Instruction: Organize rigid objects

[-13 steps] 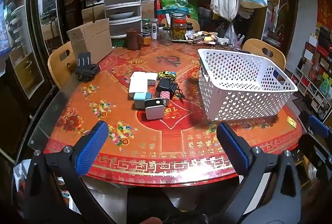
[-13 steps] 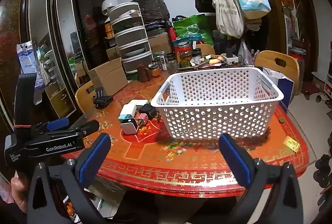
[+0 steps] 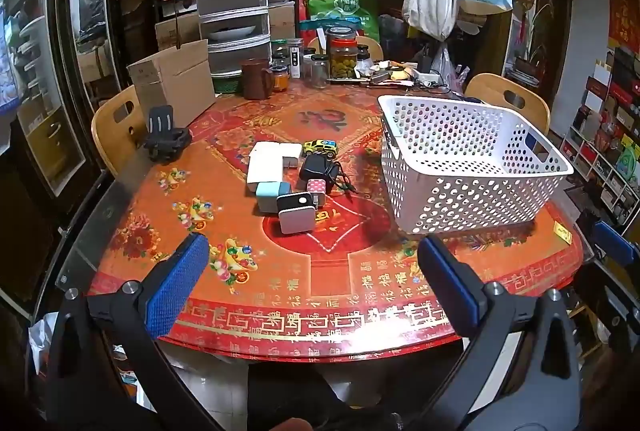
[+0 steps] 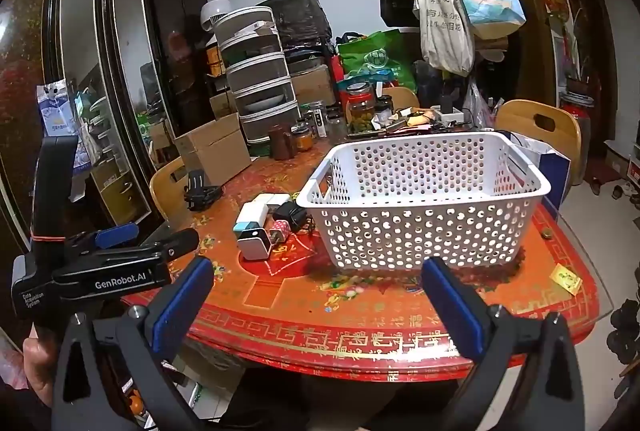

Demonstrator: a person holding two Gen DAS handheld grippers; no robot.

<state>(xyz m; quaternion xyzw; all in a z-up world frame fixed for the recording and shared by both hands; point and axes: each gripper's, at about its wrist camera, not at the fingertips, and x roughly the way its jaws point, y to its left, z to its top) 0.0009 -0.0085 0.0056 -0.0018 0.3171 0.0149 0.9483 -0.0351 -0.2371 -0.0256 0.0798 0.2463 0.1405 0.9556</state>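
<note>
While both grippers hang over the near edge of the table (image 3: 360,295), its round top shows a glossy red-and-orange cloth printed with gold characters and flowers, in a crowded room: a dark mirrored cabinet (image 4: 100,79) to the left, a stack of grey drawers (image 3: 232,11) and a cardboard box (image 3: 176,79) at the far left edge, jars and a brown mug (image 3: 254,79) along the far edge, tote bags (image 4: 444,27) hanging behind. Three wooden chairs stand around the table.

One white perforated basket (image 3: 472,167), rectangular with cut-out handles, sits empty by the right edge. Just left of it, near the middle, lies one cluster of small rigid items: a white charger block (image 3: 264,163), a teal box (image 3: 272,193), a white cube with a black face (image 3: 296,213), a pink dotted cube (image 3: 318,187), a black adapter with cord (image 3: 318,167) and one yellow toy car (image 3: 320,148). A black stand (image 3: 164,135) sits alone near the left edge; a yellow tag (image 4: 566,277) lies at the near right edge.

The left gripper (image 3: 312,275) and right gripper (image 4: 316,295) each have blue-padded fingers spread wide, holding nothing, well apart from the items.
</note>
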